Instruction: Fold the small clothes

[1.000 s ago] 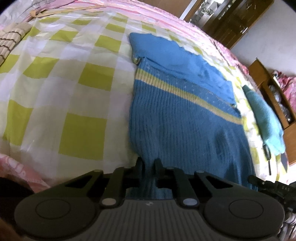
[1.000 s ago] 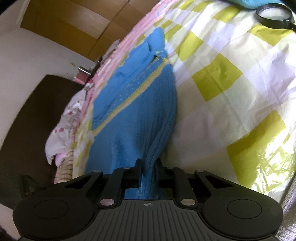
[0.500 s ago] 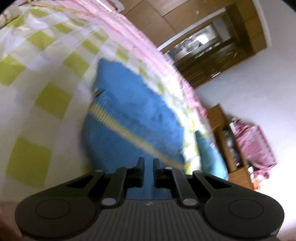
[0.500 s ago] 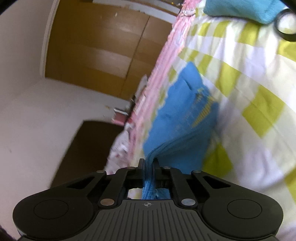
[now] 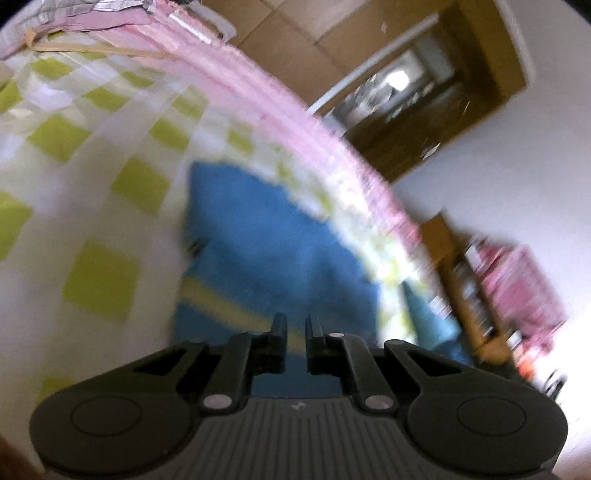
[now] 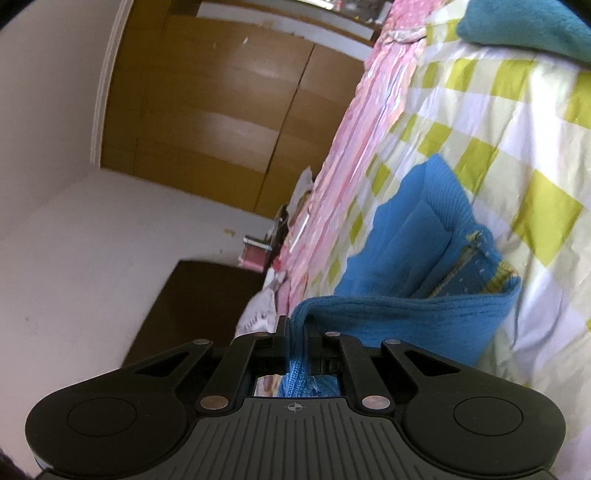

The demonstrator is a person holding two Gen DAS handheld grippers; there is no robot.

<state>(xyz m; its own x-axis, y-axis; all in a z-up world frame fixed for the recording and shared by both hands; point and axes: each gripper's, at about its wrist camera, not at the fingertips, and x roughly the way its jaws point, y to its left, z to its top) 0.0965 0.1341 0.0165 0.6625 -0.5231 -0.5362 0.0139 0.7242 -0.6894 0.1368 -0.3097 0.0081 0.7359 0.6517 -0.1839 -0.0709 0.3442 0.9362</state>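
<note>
Sweater (image 6: 424, 258), blue knit with a pale yellow stripe, lies on the bed (image 6: 517, 122) over a sheet of green and white squares, and its near part is lifted and curled over toward the right wrist camera. The right claw (image 6: 296, 328) is closed tight on a fold of the ribbed hem; the knit fills the gap between its fingers, and the part behind them is hidden by the black body of the tool. In the left wrist view everything is smeared by motion blur. There the sweater (image 5: 266, 251) shows only as a blue patch with a yellow band. The left claw (image 5: 295, 326) has its fingers narrow with a small gap, and blue shows through this gap, but I cannot tell if cloth is pinched between them. A second, teal cloth (image 6: 524, 26) is cut off at the upper edge of the right view. A brown wardrobe (image 6: 207, 110) stands behind the bed.
</note>
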